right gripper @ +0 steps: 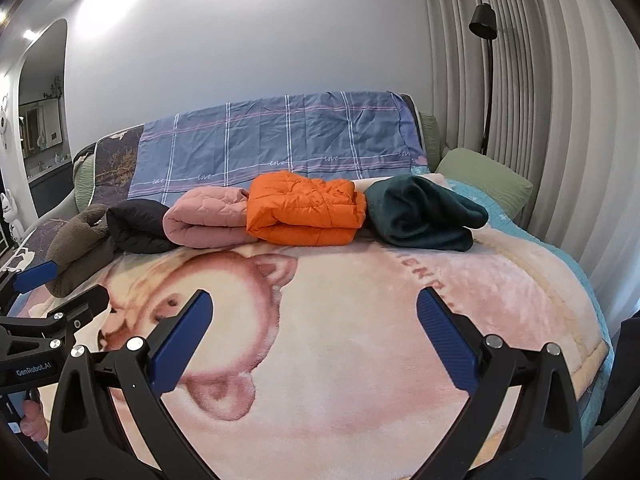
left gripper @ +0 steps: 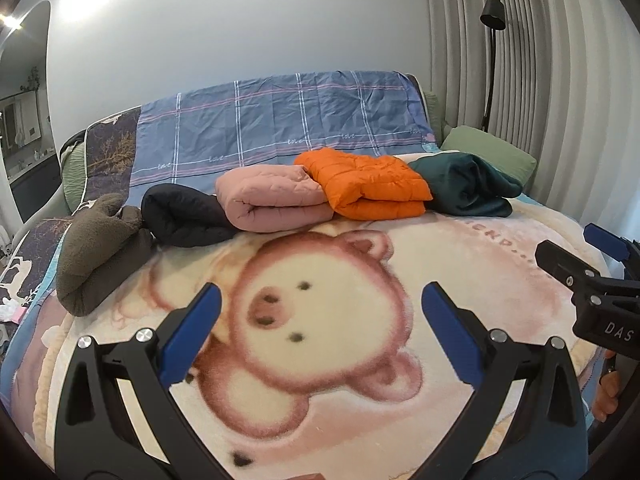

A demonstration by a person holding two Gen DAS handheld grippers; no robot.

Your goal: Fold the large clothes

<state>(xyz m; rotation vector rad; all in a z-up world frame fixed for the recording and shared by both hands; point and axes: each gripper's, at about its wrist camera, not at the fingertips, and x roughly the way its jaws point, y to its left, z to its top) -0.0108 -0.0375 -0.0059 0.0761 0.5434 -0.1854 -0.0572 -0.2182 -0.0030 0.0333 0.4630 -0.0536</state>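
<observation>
Several folded garments lie in a row at the far side of the bed: a brown fleece (left gripper: pixel 94 246) (right gripper: pixel 78 246), a black jacket (left gripper: pixel 184 218) (right gripper: pixel 138 226), a pink quilted jacket (left gripper: pixel 272 200) (right gripper: pixel 208 218), an orange puffer jacket (left gripper: pixel 366 182) (right gripper: pixel 306 210) and a dark green garment (left gripper: pixel 466 188) (right gripper: pixel 422 214). My left gripper (left gripper: pixel 320 308) is open and empty above the bear blanket (left gripper: pixel 340 420). My right gripper (right gripper: pixel 314 316) is open and empty over the blanket (right gripper: pixel 360 360). Each gripper shows at the edge of the other's view, the right one (left gripper: pixel 576 256) and the left one (right gripper: pixel 60 284).
A blue plaid sheet (left gripper: pixel 280 128) covers the headboard. A green pillow (left gripper: pixel 488 150) lies at the far right. A black floor lamp (left gripper: pixel 492 60) stands by the grey curtains (left gripper: pixel 560 80). A mirror (left gripper: pixel 24 100) is on the left wall.
</observation>
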